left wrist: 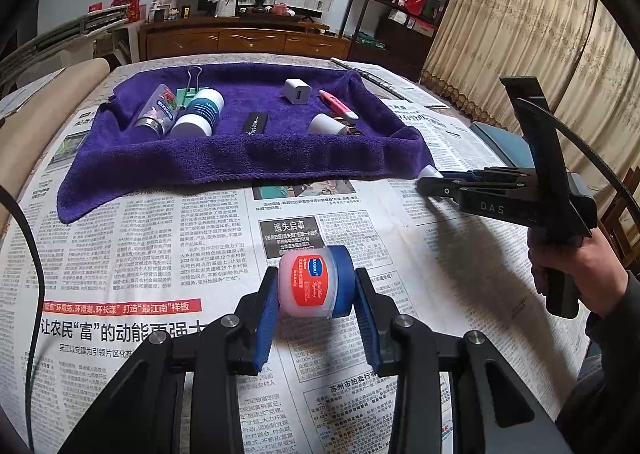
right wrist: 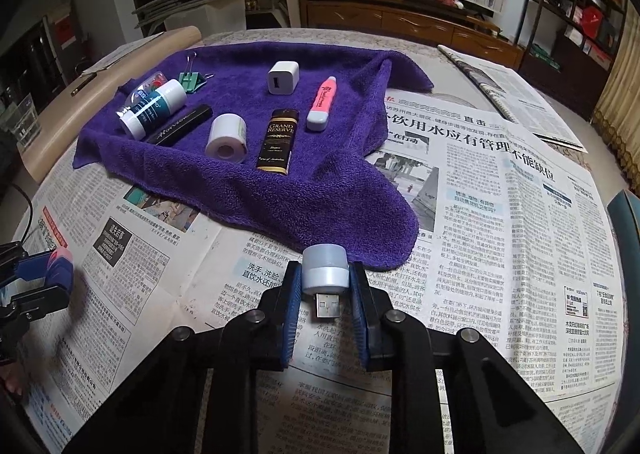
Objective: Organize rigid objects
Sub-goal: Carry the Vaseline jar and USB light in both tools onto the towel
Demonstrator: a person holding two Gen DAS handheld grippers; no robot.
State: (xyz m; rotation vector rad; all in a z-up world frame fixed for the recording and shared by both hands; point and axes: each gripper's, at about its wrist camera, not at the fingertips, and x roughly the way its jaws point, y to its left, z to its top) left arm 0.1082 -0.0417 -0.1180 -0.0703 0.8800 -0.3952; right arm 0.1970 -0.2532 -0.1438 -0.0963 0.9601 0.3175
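My left gripper [left wrist: 317, 276] is shut on a small pink jar [left wrist: 308, 286] with a blue lid, held just above the newspaper. My right gripper [right wrist: 325, 270] is shut on a white USB light [right wrist: 324, 272], plug pointing back at the camera, at the near corner of the purple towel [right wrist: 280, 194]. On the towel lie a white charger [right wrist: 283, 78], a pink highlighter [right wrist: 322, 104], a white tape roll [right wrist: 226, 134], a black-and-gold box [right wrist: 278, 142], a black tube [right wrist: 180, 130], a blue-and-white bottle [right wrist: 154, 108] and a green binder clip [right wrist: 192, 80]. The left wrist view shows the right gripper [left wrist: 430, 178] at the towel's [left wrist: 240, 158] right corner.
Newspaper [right wrist: 500, 214] covers the table. A folded newspaper [right wrist: 500, 94] lies at the back right. A person's hand [left wrist: 568, 266] grips the right tool's handle. A black cable [left wrist: 32, 254] runs along the left. A wooden cabinet and shelves stand behind the table.
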